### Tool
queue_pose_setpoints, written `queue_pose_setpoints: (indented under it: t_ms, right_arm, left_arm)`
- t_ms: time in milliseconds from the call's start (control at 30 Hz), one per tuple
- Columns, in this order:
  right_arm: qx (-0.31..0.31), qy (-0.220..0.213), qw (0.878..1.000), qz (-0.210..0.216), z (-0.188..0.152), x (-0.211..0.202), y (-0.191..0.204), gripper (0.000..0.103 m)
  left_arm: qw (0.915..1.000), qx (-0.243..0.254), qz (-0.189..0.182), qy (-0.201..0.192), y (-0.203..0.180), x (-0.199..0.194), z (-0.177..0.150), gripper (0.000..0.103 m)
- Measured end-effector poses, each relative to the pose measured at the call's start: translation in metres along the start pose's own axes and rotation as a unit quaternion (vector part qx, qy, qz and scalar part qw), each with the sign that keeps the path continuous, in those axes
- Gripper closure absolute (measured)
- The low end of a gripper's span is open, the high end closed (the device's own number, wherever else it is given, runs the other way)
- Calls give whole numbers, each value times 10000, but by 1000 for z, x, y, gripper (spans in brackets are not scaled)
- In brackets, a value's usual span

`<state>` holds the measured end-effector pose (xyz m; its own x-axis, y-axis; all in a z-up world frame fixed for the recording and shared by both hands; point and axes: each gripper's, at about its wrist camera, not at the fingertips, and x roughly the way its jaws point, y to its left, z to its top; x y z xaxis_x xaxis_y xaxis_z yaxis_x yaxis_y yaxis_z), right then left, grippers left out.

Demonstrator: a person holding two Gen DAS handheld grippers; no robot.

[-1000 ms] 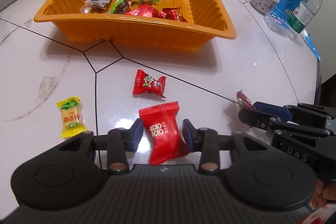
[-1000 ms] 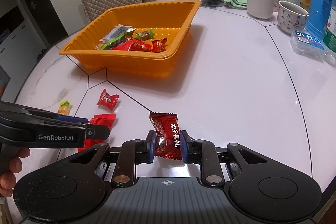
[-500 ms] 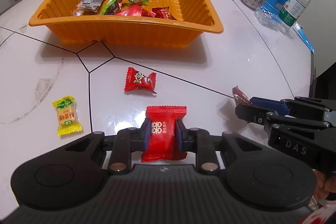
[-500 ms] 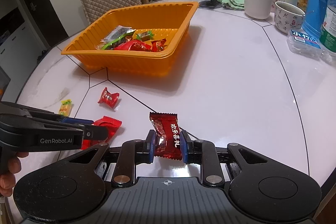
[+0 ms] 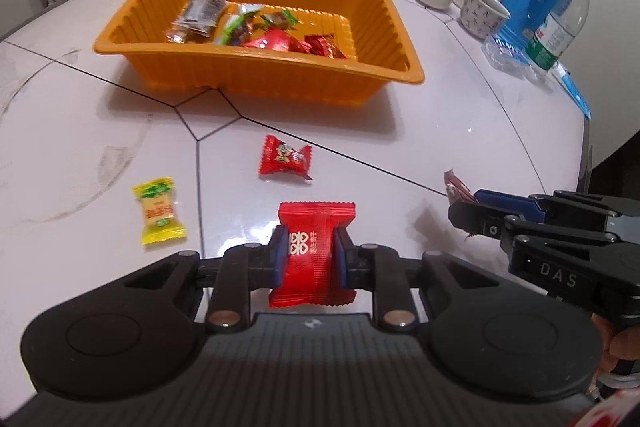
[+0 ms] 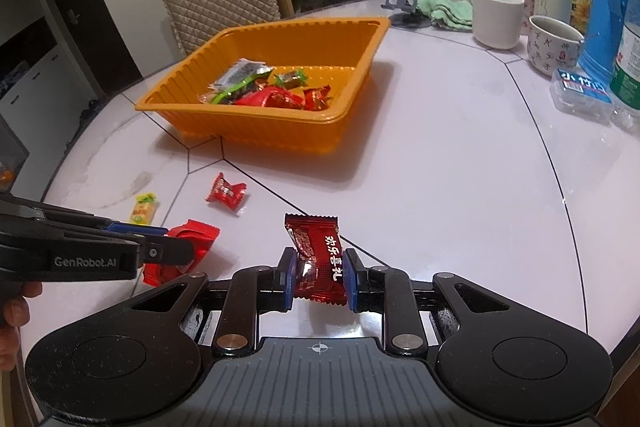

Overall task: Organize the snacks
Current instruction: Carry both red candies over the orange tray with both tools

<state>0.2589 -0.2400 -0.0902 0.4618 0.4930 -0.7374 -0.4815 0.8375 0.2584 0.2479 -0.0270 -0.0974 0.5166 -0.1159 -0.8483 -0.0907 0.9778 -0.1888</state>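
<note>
**Two wrapped candies gripped, two loose by the tray**

Left hand-held gripper [image 5: 309, 254] clamped on bright red candy [image 5: 313, 251]. Right hand-held gripper [image 6: 318, 277] clamped on dark red candy [image 6: 318, 259]. Yellow candy [image 5: 158, 211] and small red candy [image 5: 285, 159] lying on surface [image 5: 460, 131], near orange tray [image 5: 256, 83].

I held a red candy [image 5: 311, 253] in my left pads and a dark red candy [image 6: 319, 261] in my right. 2 more, a small red candy [image 5: 285, 159] and a yellow candy [image 5: 158, 210], lay before the orange tray [image 5: 280, 83].
</note>
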Motion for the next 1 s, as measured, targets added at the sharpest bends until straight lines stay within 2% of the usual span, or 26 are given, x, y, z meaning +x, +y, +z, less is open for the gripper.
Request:
queue_pose_setpoints:
  t_ms: [233, 500, 1000]
  right_arm:
    - [-134, -115, 9998, 130, 12, -7, 9, 78]
    - [-401, -359, 9982, 265, 39, -10, 20, 78]
    - [-748, -703, 9943, 280, 102, 20, 24, 78]
  left_arm:
    - [9994, -223, 25, -260, 18, -25, 7, 82]
    - [9974, -328, 127, -634, 33, -46, 35, 82]
    - [9937, -140, 290, -1071, 49, -42, 104, 82]
